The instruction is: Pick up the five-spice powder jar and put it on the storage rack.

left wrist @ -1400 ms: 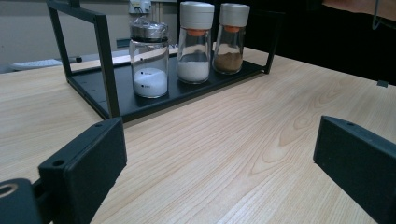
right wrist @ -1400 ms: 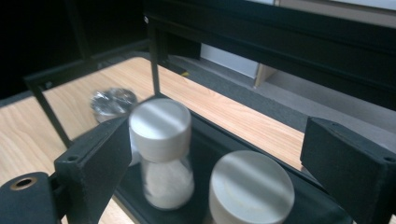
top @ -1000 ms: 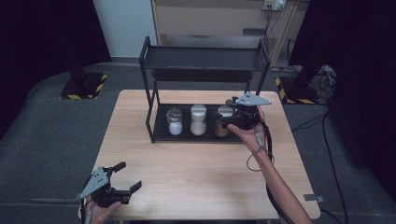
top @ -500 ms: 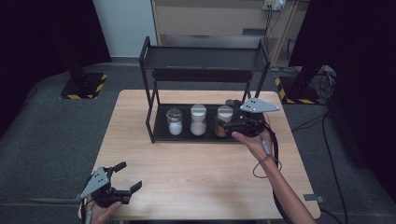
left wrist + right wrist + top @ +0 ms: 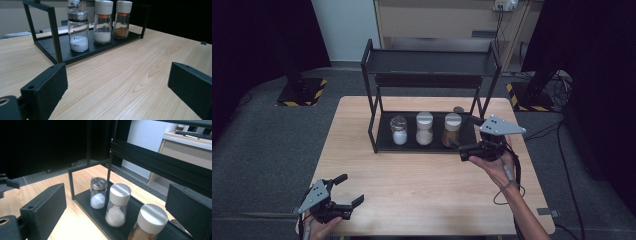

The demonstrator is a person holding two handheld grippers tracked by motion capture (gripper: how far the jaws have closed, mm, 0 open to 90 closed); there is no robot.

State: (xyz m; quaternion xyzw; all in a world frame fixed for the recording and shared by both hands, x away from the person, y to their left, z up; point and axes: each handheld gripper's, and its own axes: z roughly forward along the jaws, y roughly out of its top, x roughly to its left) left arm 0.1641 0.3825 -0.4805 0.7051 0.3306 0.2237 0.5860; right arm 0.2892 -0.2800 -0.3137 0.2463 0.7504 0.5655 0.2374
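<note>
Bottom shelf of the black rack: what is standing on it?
Three jars in a row on the bottom shelf: a metal-lidded jar, a white-capped jar, and a brown-powder jar. What lies behind them is hidden.

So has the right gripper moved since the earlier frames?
Yes. The right gripper has backed away from the brown spice jar toward the table's front edge, fingers opening, nothing between them.

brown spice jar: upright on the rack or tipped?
Upright. The brown spice jar stands cap-up on the rack's bottom shelf beside two other jars.

The claw (image 5: 116, 212) has just been opening, jaws wide and empty. Between them, just ahead, a brown jar (image 5: 147, 225); beyond it a white-capped jar (image 5: 117, 206), a silver-capped jar (image 5: 98, 193), all on the rack (image 5: 160, 162).
</note>
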